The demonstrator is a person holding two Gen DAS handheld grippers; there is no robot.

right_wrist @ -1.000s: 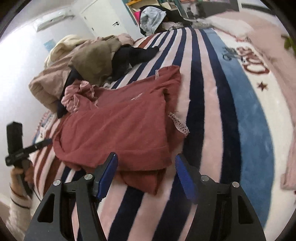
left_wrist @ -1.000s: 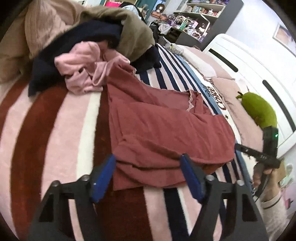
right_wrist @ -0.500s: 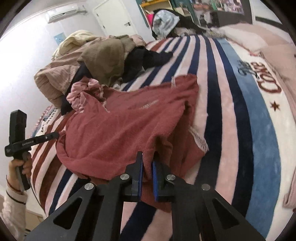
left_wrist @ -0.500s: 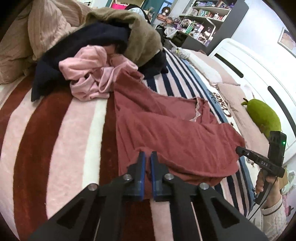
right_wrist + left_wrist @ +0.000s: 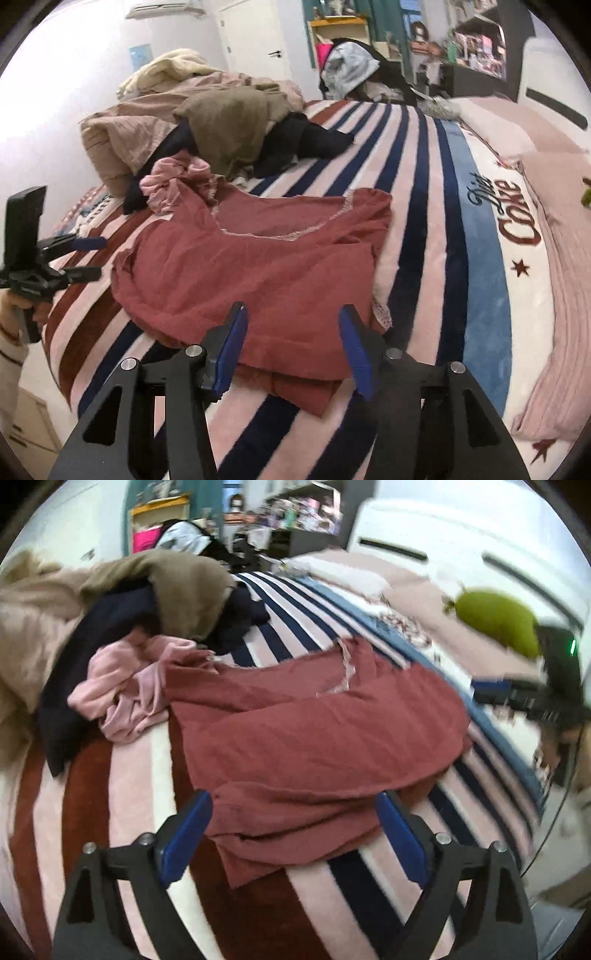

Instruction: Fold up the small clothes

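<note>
Here the red garment [image 5: 317, 738] lies half-folded on the striped blanket [image 5: 140, 775]; left gripper [image 5: 291, 834] and right gripper [image 5: 291, 347] are opening, empty. Smooth the near hem before regripping.

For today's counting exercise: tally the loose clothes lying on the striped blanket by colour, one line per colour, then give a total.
Dark red: 1, the dark red top
Pink: 1, the crumpled pink garment
Olive-brown: 1, the olive garment
Navy or black: 1, the dark garment
Total: 4; the beige heap behind is too jumbled to count.
</note>
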